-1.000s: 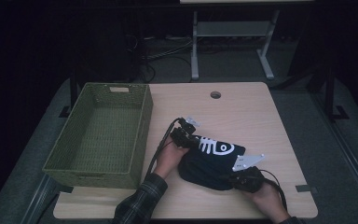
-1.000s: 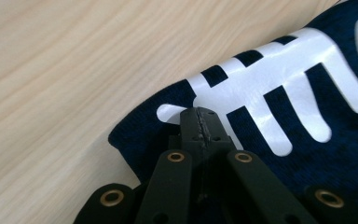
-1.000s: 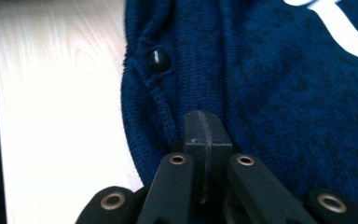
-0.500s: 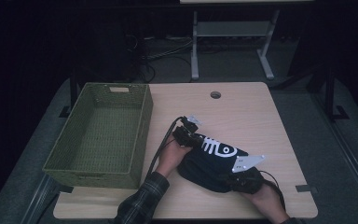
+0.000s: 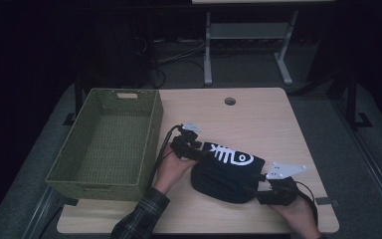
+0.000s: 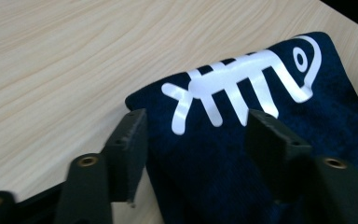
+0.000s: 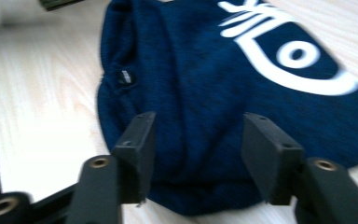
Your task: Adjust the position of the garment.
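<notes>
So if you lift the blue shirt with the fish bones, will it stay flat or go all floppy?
Probably floppy: the folded navy shirt is soft knit fabric with rumpled folds, so it would likely sag and unfold. It looks light. Its fuzzy surface should grip rather than slip on the wooden table.

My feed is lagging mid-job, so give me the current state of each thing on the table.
Navy fish-skeleton garment: folded, lying flat on the table.
Green woven basket: upright, empty.
Left gripper: open, fingers straddling the garment's edge.
Right gripper: open, fingers over the garment's near edge.

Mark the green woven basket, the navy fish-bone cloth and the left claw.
green woven basket [image 5: 155, 130], high view, on its right wall.
navy cloth with white fish-bone print [image 6: 205, 172], left gripper view, on plain fabric below the print.
left claw [image 6: 198, 140], left gripper view, midway between its tips.
</notes>
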The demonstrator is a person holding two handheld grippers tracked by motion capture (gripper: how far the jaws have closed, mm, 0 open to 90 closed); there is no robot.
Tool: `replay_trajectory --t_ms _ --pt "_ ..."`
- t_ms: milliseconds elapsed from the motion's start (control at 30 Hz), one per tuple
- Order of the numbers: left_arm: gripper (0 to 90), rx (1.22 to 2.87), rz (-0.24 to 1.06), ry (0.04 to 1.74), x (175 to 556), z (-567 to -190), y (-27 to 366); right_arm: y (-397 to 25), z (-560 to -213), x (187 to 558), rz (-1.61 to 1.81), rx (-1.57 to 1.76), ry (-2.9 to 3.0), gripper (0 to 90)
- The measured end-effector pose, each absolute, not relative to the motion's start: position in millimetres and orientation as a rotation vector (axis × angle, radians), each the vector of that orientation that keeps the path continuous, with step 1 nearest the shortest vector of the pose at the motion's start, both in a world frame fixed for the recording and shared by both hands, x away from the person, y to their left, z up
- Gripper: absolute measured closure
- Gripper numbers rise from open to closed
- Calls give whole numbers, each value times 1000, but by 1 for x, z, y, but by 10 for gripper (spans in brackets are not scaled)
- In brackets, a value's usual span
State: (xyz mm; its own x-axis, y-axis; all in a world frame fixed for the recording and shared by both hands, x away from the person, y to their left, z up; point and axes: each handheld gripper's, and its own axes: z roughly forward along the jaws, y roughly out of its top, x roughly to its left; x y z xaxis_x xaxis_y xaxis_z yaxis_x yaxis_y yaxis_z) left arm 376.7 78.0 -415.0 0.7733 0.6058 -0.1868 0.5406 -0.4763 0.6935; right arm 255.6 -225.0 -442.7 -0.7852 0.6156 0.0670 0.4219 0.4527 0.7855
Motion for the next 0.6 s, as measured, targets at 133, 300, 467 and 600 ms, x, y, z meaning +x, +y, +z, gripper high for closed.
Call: replay_trajectory --t_ms 133,300,467,600 --pt "289 2184 117 848 368 -414 82 -240 -440 252 1251 956 2414 361" --pt "220 2198 126 856 360 -421 86 -255 -446 250 1206 1023 2373 254" --pt "181 2204 111 873 361 -428 86 -267 -457 250 1126 1095 2342 144" --pt "177 2216 117 868 361 -432 82 -278 -466 253 1101 1167 2320 95"
